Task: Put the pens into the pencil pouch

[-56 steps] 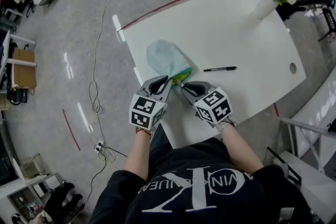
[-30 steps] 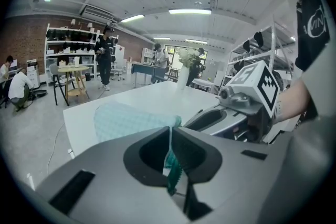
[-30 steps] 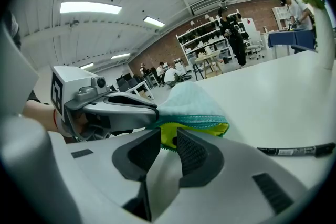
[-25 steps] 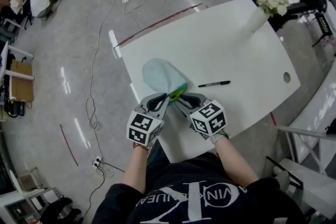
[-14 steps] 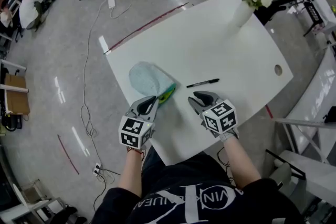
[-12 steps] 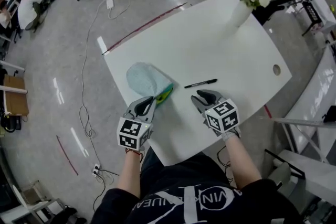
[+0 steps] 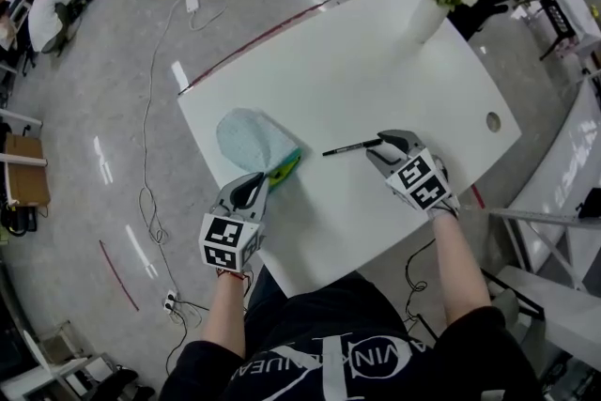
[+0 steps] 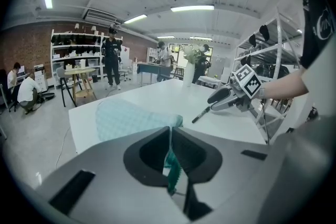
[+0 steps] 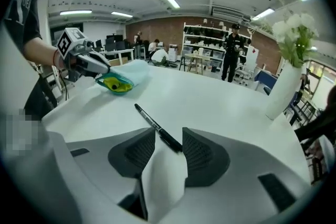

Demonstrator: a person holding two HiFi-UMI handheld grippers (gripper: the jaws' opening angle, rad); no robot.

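Left hand-held gripper (image 7: 252, 188): clenched on the teal lip of the pencil pouch (image 7: 249, 138), pinning its mouth near the front left of the bench (image 7: 376, 61).
Right hand-held gripper (image 7: 385, 142): its jaws have just been opening and stand wide. The near end of the black marker pen (image 7: 352, 146) lies between them, with the pads not pressing on it.
Pen: flat on the bench, right of the pouch and apart from it, its far tip aimed roughly at the pouch mouth.
Pouch: pale checked cloth lying limp. The mouth (image 7: 284, 169) gapes, showing green and yellow inside; whether that is lining or a pen already in, I cannot tell.
Handling, pen: light, stiff, smooth and round, so likely to roll or slide. I would take it across the barrel, a little in from the end.
Handling, pouch: soft, so the mouth will probably sag unless the lip is held up.
Room: bare bench between pen and pouch. The front edge is close to both hand-held grippers, and the vase of white flowers (image 7: 427, 14) stands well apart at the far corner.
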